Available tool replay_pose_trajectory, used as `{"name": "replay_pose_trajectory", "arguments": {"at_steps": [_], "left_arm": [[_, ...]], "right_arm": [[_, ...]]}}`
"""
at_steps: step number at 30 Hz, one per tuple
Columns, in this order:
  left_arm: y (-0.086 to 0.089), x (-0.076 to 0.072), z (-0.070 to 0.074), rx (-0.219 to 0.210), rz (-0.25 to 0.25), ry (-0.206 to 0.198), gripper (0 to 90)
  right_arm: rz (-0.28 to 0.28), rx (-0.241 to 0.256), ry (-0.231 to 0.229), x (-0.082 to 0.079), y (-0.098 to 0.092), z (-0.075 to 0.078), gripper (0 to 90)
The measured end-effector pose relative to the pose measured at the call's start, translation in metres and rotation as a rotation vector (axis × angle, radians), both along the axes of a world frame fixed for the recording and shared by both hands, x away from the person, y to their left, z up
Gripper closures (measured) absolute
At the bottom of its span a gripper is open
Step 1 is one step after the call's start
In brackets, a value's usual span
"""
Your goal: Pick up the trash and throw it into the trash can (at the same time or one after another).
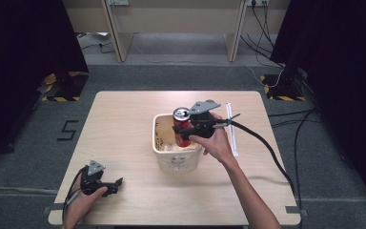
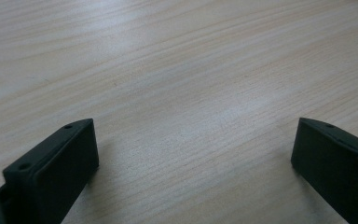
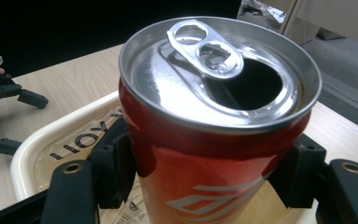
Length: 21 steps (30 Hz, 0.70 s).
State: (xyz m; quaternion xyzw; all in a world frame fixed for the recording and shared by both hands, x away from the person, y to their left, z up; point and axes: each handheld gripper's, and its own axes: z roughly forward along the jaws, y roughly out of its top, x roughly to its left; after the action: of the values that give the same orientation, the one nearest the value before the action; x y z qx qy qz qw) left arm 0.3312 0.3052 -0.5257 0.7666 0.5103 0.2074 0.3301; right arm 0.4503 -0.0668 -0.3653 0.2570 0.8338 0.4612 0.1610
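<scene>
Can [image 3: 214, 121] red, clamped at its sides by right gripper [image 3: 209, 177], opened top with tab visible in right gripper view; high view adds that can stands upright inside tub [image 1: 177, 155] mid-table. Tub liner print partly readable, "LOY"-like letters, unclear. Left gripper [image 2: 191, 154] jaws spread wide, nothing between, over bare table [image 2: 177, 70], near-left of tub. White strip [image 1: 232, 129] right of tub.

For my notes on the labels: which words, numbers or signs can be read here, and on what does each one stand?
"5": black mark on the grey carpet floor, left of the wooden table.
Black letters inside the cream plastic tub: upside down and cut off, not readable for certain.
White emblem on the red aluminium drink can: no readable word.
</scene>
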Motion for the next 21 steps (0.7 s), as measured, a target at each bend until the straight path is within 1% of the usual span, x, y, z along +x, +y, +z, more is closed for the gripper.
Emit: {"name": "replay_pose_trajectory", "arguments": {"at_steps": [1,4,6,10,14,17,20,21], "left_arm": [[0.0,0.0,0.0,0.0,0.0,0.0,0.0],[0.0,0.0,0.0,0.0,-0.001,0.002,0.0],[0.0,0.0,0.0,0.001,-0.001,0.002,0.0],[0.0,0.0,0.0,0.0,-0.001,0.002,0.0],[0.0,0.0,0.0,0.0,-0.001,0.002,0.0],[0.0,0.0,0.0,0.0,-0.001,0.002,0.0],[0.0,0.0,0.0,0.0,-0.002,0.002,0.0],[0.0,0.0,0.0,0.0,-0.001,0.002,0.0]], "right_arm": [[-0.001,-0.001,-0.003,0.0,0.0,0.0,32.4],[-0.007,0.008,0.005,0.001,-0.001,0.0,24.6],[0.0,0.007,-0.006,0.001,-0.001,0.001,22.1],[-0.007,0.021,-0.026,0.001,-0.005,0.003,20.8],[-0.018,0.042,-0.055,-0.002,-0.015,0.013,20.3],[-0.046,0.041,-0.075,-0.002,-0.026,0.021,20.3],[-0.073,0.03,-0.093,-0.002,-0.036,0.026,20.3],[-0.085,0.036,-0.096,-0.002,-0.04,0.027,20.5]]}}
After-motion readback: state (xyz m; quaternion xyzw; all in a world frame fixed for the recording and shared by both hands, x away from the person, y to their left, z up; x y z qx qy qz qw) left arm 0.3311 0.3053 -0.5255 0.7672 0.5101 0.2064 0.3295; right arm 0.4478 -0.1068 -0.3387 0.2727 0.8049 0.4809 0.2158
